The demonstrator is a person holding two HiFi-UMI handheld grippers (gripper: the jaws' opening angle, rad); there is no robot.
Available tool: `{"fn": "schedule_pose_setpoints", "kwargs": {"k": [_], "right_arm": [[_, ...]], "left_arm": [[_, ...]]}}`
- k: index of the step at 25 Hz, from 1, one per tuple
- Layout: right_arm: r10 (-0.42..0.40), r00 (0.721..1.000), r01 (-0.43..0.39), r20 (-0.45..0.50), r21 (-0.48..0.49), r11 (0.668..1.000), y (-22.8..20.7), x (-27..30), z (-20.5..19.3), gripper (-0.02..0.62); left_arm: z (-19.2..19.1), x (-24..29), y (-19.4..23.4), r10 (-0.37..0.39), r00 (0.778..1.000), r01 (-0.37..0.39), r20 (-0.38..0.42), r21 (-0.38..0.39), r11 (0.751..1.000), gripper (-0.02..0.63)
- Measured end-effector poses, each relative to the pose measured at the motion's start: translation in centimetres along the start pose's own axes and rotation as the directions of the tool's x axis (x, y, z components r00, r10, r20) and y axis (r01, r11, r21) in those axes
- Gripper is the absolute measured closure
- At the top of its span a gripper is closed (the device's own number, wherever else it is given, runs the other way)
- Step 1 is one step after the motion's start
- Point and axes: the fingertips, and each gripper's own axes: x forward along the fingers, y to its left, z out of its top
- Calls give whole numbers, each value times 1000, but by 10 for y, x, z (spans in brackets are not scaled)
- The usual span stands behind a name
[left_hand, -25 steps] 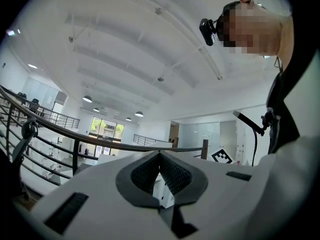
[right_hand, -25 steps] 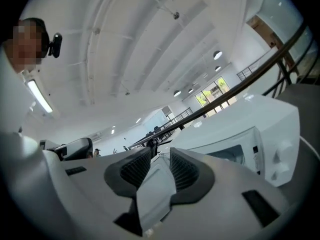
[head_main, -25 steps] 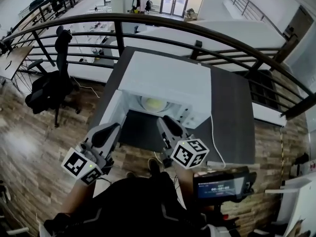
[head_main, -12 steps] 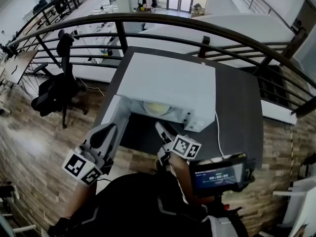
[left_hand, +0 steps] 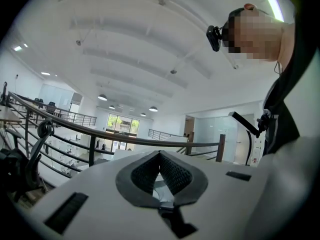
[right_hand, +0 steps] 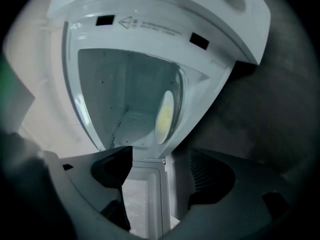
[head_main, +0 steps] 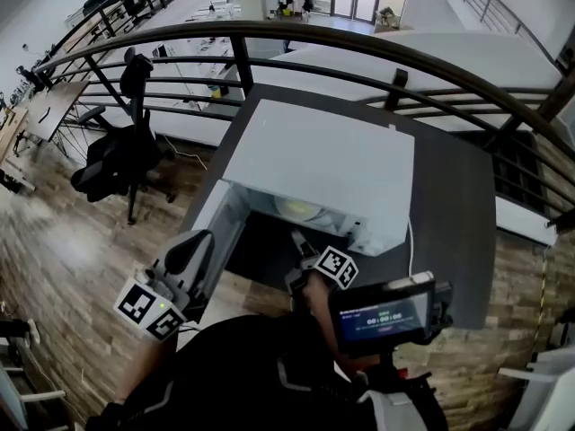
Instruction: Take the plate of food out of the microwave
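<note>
Round plate of food [head_main: 299, 210] lies flat, face up, inside the open microwave [head_main: 323, 160].
Right gripper [head_main: 303, 243] has its jaws opening around the door [right_hand: 142, 199] edge; left gripper [head_main: 190, 250] is pressed together, empty.

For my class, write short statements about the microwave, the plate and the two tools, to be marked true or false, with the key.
1. The microwave has its door open, and the plate of food lies inside. True.
2. The right tool grips the plate. False: its jaws are opening in front of the microwave and press on nothing.
3. The left tool is shut and empty. True.
4. The microwave stands on the wooden floor. False: it stands on a dark table.
</note>
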Motion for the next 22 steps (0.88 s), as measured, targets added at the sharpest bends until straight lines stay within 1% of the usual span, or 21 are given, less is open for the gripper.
{"fn": "schedule_pose_setpoints", "kwargs": {"k": [2, 7, 13, 16, 19, 22], "right_arm": [[-1, 1000, 1, -6, 31, 1000, -8, 5, -2, 251], [-18, 1000, 15, 21, 103, 995, -21, 33, 17, 245], [-36, 999, 30, 34, 168, 985, -29, 39, 23, 245], [-27, 999, 18, 44, 196, 981, -32, 50, 27, 245], [-2, 998, -11, 58, 232, 973, -32, 61, 34, 245], [11, 998, -24, 58, 236, 972, -31, 66, 37, 245]], "left_arm": [[-2, 1, -1, 16, 1000, -16, -6, -3, 1000, 604], [-3, 19, 4, 28, 999, -28, -19, 13, 1000, 604], [-1, 12, 3, 76, 997, -75, -26, 16, 997, 604], [-5, 11, 6, 91, 995, -91, -34, 5, 996, 604], [-11, 13, 8, 108, 993, -107, -44, 10, 994, 604], [-13, 12, 7, 124, 991, -123, -47, 18, 992, 604]]}}
